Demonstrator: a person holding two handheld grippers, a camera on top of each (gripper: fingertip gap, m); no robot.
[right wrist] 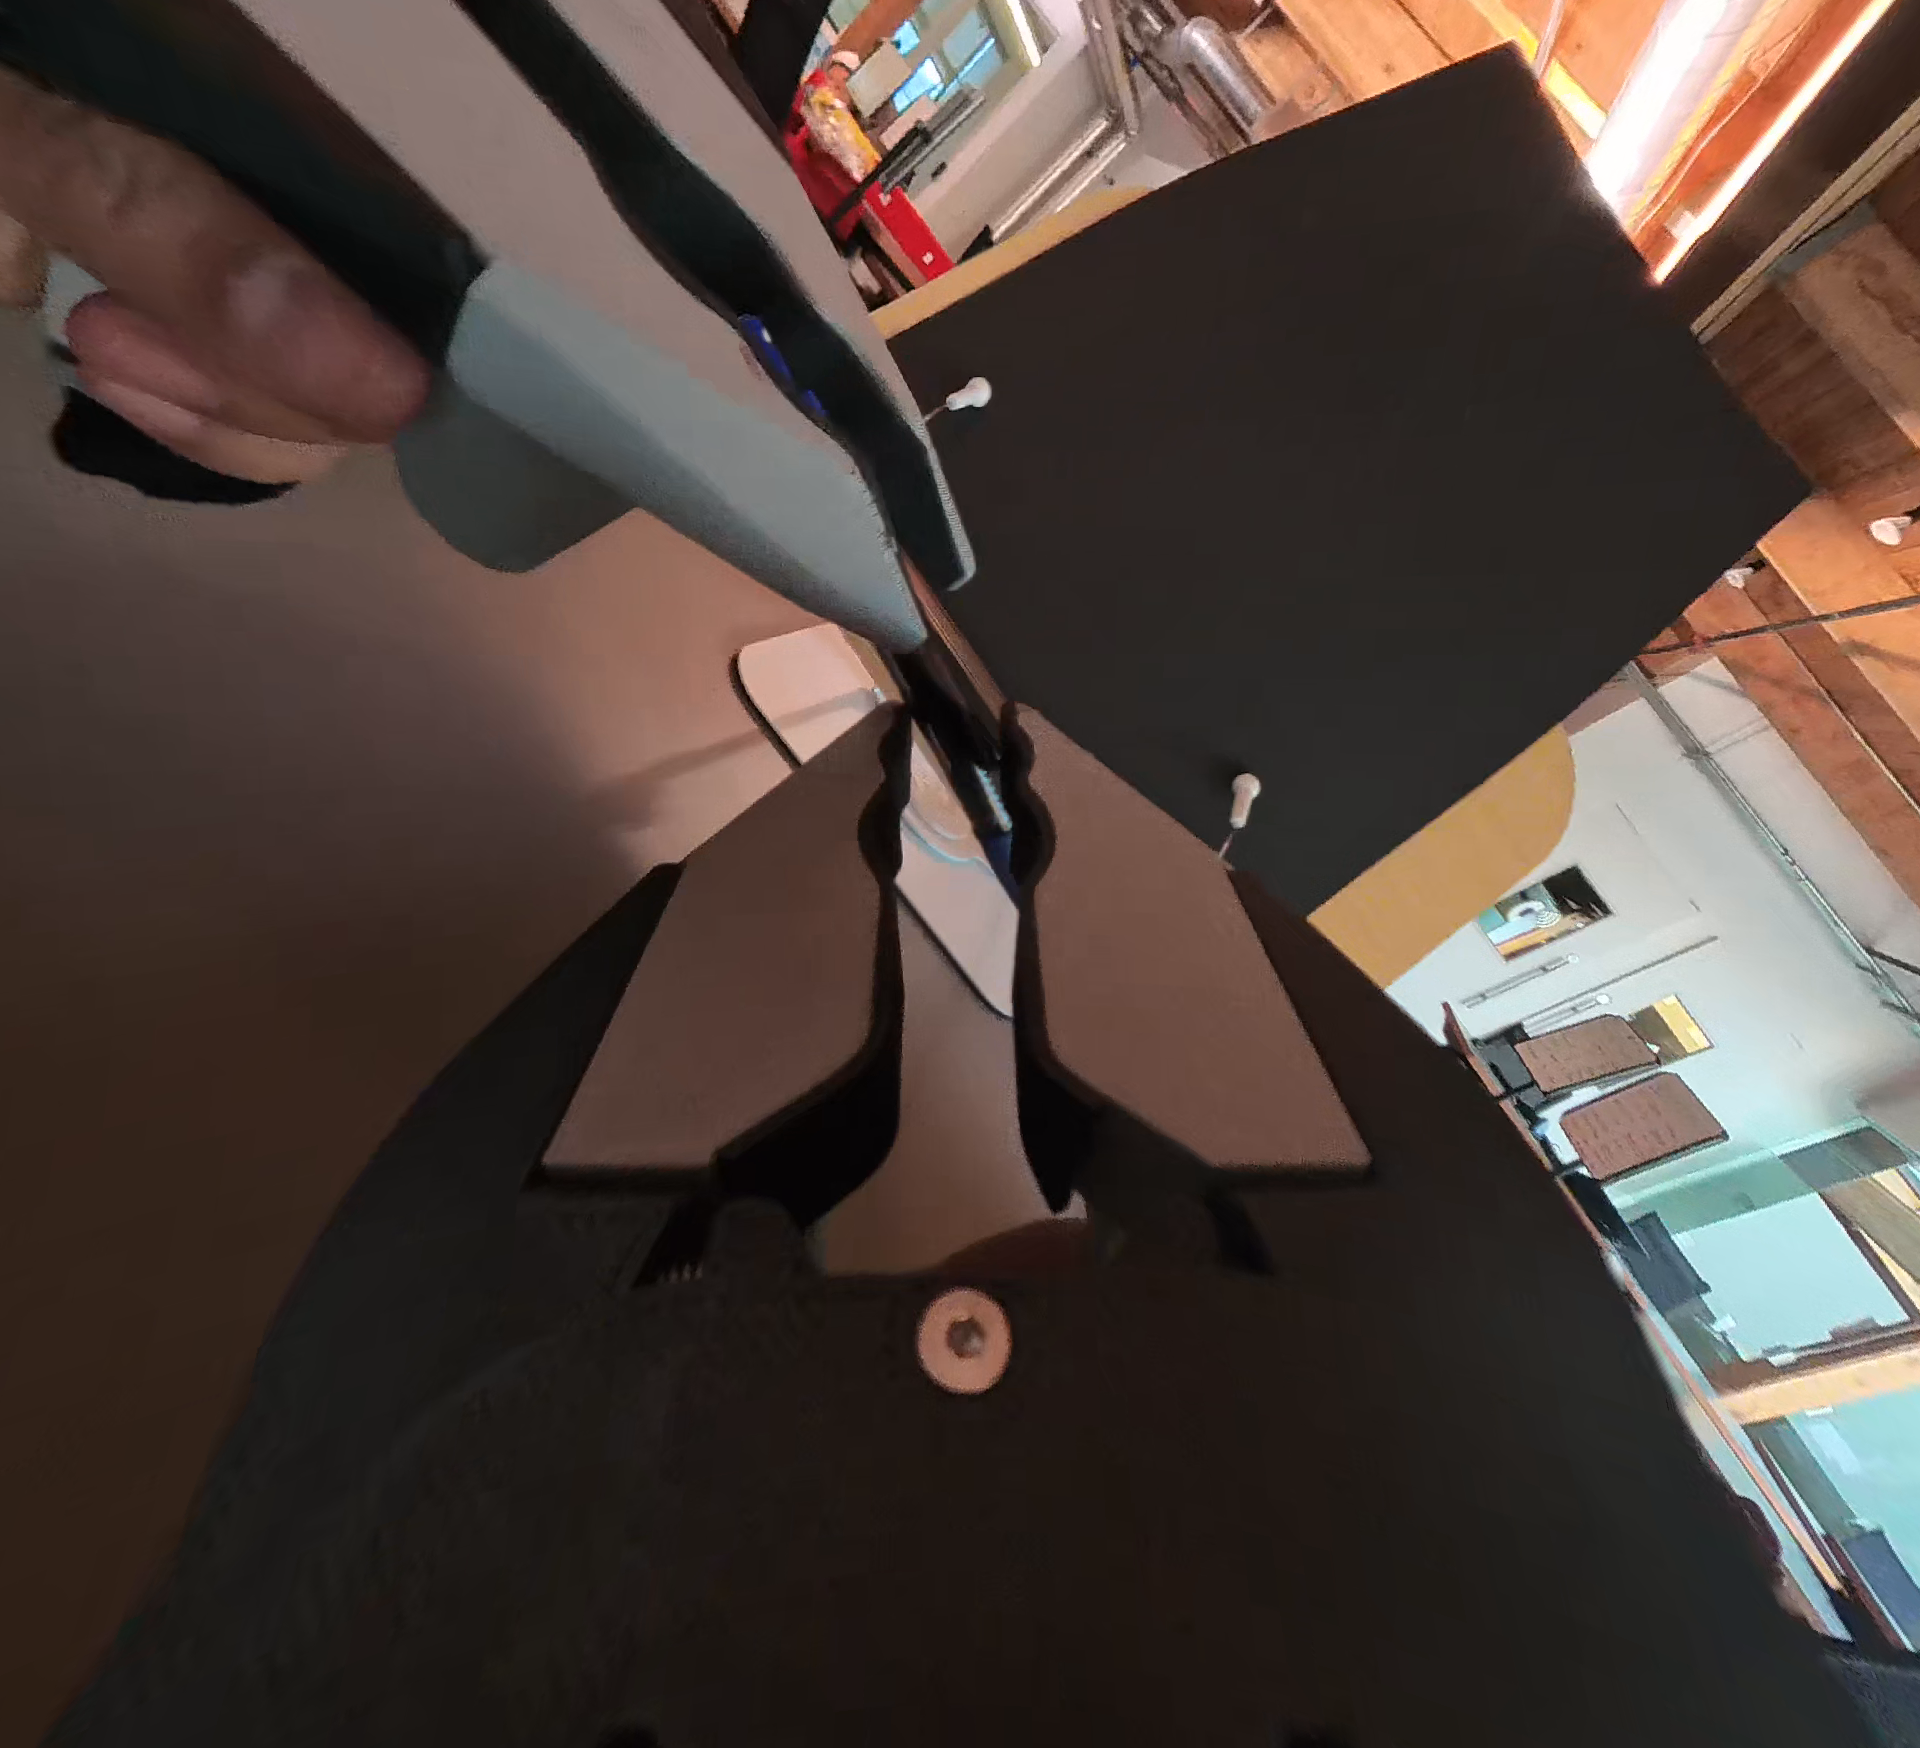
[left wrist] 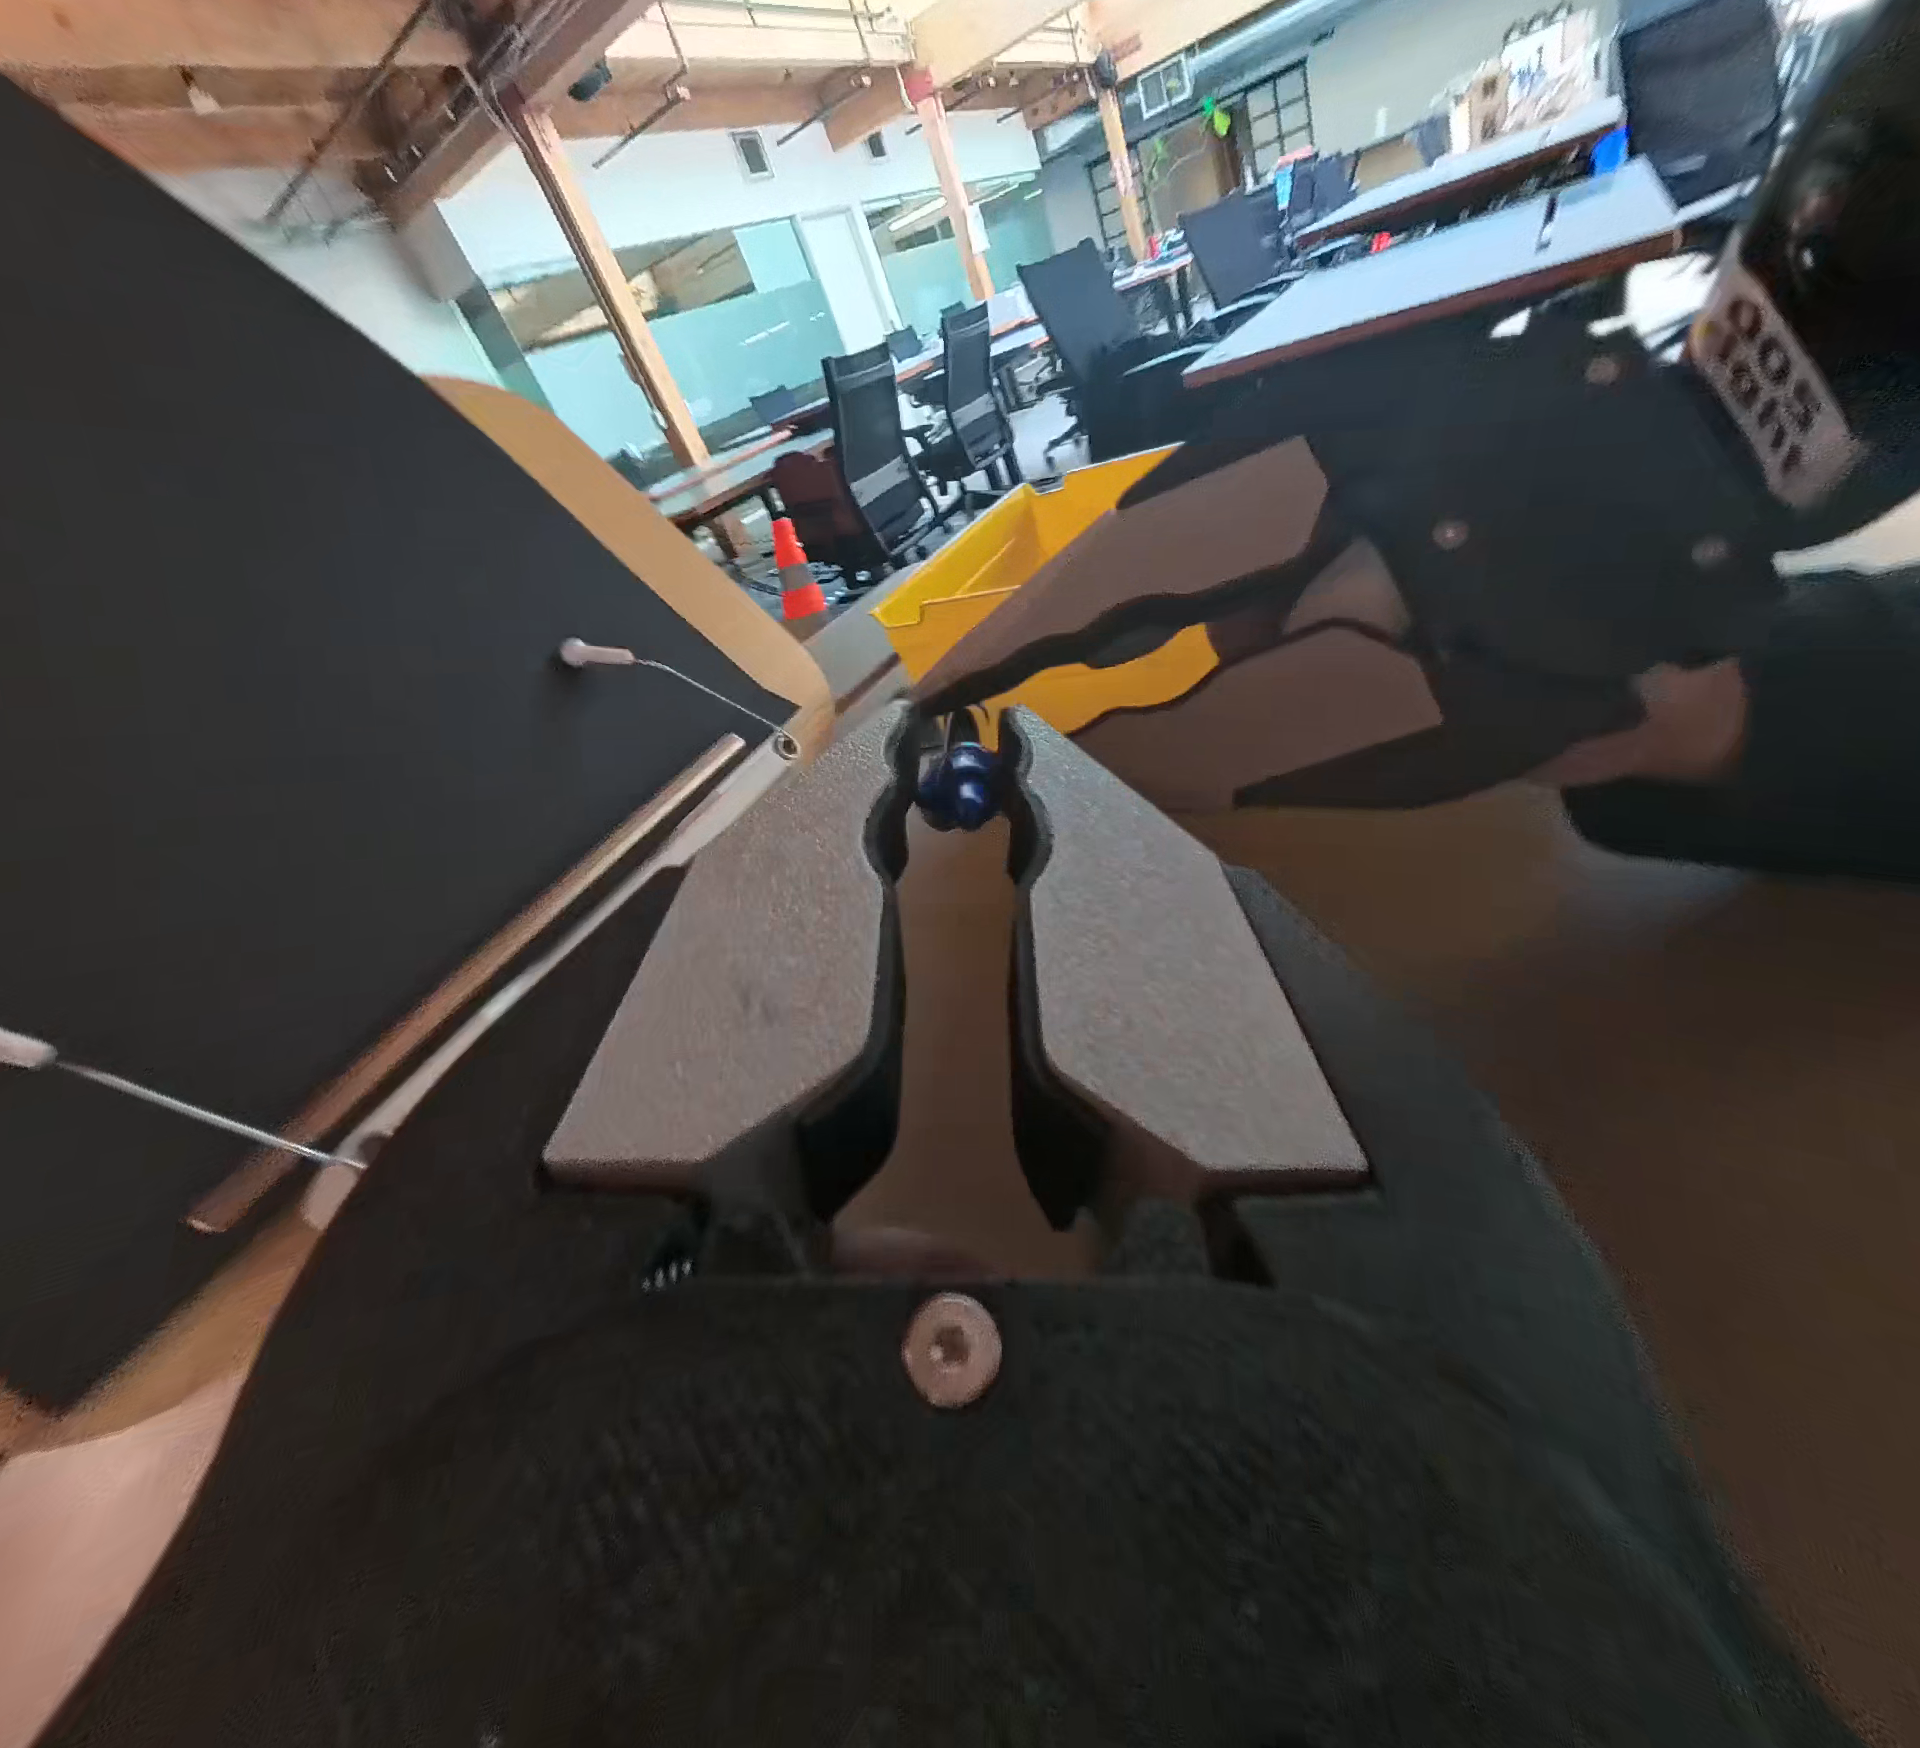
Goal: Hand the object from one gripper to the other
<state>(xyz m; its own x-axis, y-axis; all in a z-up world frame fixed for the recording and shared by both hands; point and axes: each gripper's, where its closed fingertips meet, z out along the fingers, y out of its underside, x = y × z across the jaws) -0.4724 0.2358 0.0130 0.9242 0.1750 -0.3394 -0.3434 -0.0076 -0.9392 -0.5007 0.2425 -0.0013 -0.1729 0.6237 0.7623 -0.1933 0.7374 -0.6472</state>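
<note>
A slim blue-and-black pen-like object (left wrist: 956, 789) spans between both grippers above the table. My left gripper (left wrist: 958, 727) is shut on its thick blue part, which sits in the notch between the jaws. My right gripper (right wrist: 956, 727) is closed narrowly on the object's thin black end (right wrist: 985, 789), which has a small silver spring. In the left wrist view the right gripper (left wrist: 930, 706) comes in from the right, tip to tip with mine. In the right wrist view the left gripper (right wrist: 935, 602) comes in from the upper left, with a hand (right wrist: 208, 316) behind it.
A black board (left wrist: 260, 555) with white pins and thin wires stands close on the left. A yellow bin (left wrist: 987, 555) sits just behind the grippers. Farther off are an orange cone (left wrist: 795, 571), office chairs and desks. A white pad (right wrist: 810, 690) lies on the brown table (left wrist: 1455, 1023). My left and right fingertips are right by each other.
</note>
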